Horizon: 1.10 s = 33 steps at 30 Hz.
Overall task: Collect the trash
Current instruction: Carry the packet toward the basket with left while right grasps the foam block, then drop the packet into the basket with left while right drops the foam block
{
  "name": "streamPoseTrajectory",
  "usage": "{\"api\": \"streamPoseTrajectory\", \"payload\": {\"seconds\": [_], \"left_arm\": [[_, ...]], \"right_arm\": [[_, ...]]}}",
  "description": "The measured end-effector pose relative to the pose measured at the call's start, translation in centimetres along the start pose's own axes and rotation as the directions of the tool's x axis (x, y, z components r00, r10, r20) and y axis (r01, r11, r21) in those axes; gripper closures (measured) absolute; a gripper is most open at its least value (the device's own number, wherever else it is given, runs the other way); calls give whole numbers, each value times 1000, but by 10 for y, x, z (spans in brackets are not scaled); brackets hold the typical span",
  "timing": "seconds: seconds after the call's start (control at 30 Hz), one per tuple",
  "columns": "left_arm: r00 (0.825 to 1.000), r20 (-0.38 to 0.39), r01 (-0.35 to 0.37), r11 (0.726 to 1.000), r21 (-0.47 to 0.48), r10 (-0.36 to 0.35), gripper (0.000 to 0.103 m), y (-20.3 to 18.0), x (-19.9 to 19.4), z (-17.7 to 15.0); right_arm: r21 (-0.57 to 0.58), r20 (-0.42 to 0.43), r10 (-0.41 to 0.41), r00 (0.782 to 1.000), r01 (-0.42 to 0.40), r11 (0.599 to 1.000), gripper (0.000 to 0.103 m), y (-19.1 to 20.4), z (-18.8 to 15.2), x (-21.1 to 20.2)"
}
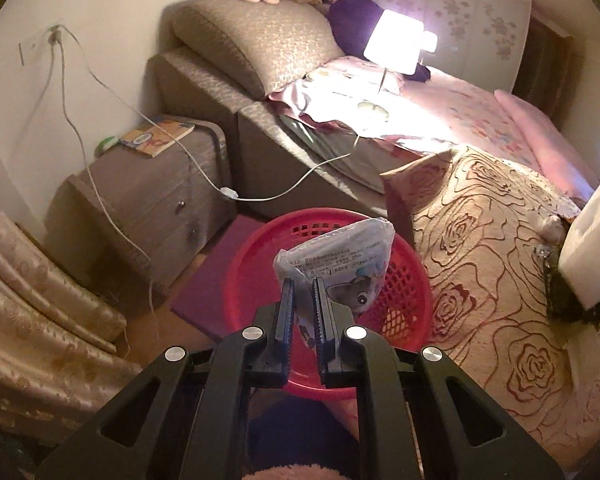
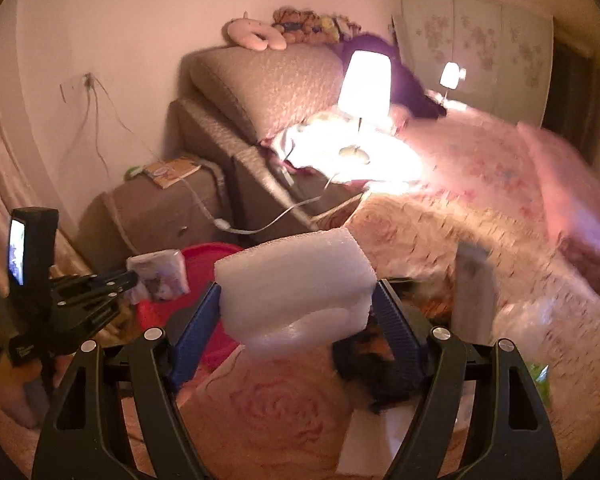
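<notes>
Right tongs (image 2: pixel 296 300) clamped on a white foam block (image 2: pixel 296 284), blue pads on both its sides, held above the rose-pattern bedspread (image 2: pixel 276 404). Left tongs (image 2: pixel 134 278) at frame left, pinched on a printed plastic packet (image 2: pixel 162 272) over the red basket (image 2: pixel 208 260). Lit lamp (image 2: pixel 365 82) on the bed behind. Right side blurred.

The basket (image 1: pixel 256 276) stands on the floor beside the bed (image 1: pixel 500 248), with the nightstand (image 1: pixel 152 200) behind it to the left. A book (image 1: pixel 158 136) lies on the nightstand. A lamp (image 1: pixel 394 44) stands on the bed, before the headboard cushion (image 1: pixel 256 44).
</notes>
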<state>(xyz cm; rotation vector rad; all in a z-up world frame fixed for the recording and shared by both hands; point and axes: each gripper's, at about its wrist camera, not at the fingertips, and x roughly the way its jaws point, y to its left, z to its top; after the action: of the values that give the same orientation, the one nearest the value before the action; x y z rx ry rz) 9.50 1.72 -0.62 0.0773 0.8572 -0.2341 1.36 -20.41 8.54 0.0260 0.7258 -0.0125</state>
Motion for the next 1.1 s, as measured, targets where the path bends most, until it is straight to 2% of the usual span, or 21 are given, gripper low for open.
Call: {"api": "streamPoseTrajectory", "payload": {"seconds": [0.07,0.13,0.23,0.33,0.43,0.53,0.67,0.8,0.93,1.0,1.1], "left_arm": [[1000,-2,-5,1000,-7,5,94,3,1,1],[1000,-9,-6,1000,-14,6,94,5,4,1],[1000,-18,-10,1000,-19,9,94,7,6,0],[1000,-17,-14,1000,-17,14,94,6,5,-1],[999,-25,-25,999,-31,24,94,11,8,-1],[999,-40,-38,999,-32,36,94,12,16,-1],[997,-60,-46,999,-28,44,94,13,25,-3],[996,-78,-56,998,-20,54,94,15,34,-2],[992,-106,-65,998,-8,63,94,13,48,2],[992,-113,-57,998,4,57,92,10,53,4],[991,-126,-48,999,9,49,83,9,59,5]], "right_arm": [[-39,32,-19,999,21,999,29,5,6,-4],[-39,23,19,1000,-18,999,29,5,13,-2],[15,-65,154,986,-153,988,29,0,23,18],[62,-136,205,969,-198,978,29,-5,29,38],[40,-133,193,972,-189,981,29,3,34,49],[81,-136,220,966,-210,974,29,15,32,63],[78,-160,179,971,-168,983,29,31,24,89],[74,-197,202,959,-191,979,28,46,24,105],[72,-210,200,957,-189,979,26,56,29,119],[88,-225,218,950,-203,975,24,56,30,127],[103,-235,227,945,-208,973,23,55,29,133]]}}
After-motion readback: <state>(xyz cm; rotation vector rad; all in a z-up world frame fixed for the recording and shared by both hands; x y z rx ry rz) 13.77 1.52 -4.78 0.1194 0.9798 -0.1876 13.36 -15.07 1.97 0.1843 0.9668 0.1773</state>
